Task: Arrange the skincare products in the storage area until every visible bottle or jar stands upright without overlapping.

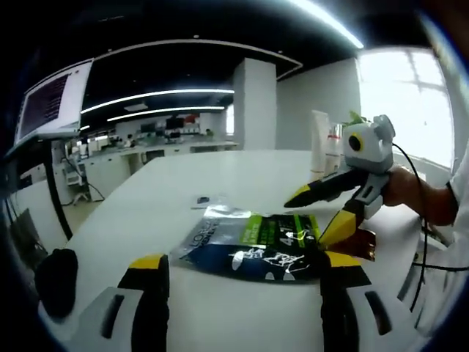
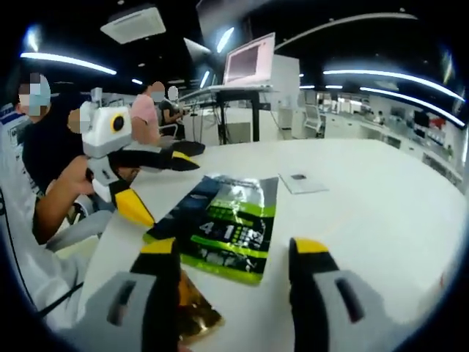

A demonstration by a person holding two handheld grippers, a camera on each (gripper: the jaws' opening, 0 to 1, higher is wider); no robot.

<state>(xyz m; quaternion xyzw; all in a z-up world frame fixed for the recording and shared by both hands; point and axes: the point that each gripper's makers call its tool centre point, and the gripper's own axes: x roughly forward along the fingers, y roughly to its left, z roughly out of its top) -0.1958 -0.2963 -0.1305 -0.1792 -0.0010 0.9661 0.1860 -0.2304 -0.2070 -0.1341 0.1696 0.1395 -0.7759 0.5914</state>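
A flat green, black and blue product packet (image 1: 253,246) (image 2: 231,220) lies on the white table (image 1: 183,315). A small gold-brown packet (image 1: 364,243) (image 2: 194,312) lies at its end nearest my right gripper. Two white tubes (image 1: 320,143) stand upright at the table's far right. My left gripper (image 1: 245,268) is open just short of the packet, nothing between its jaws. It also comes into the right gripper view (image 2: 168,191) from the left, held by a hand. My right gripper (image 2: 234,253) (image 1: 314,216) is open too, over the packet's gold end.
A small clear sachet (image 1: 203,199) (image 2: 300,182) lies farther out on the table. A monitor on a stand (image 1: 50,103) (image 2: 249,59) rises beyond the table edge. People sit behind the left gripper (image 2: 146,110). A black object (image 1: 55,282) sits low at the table's left edge.
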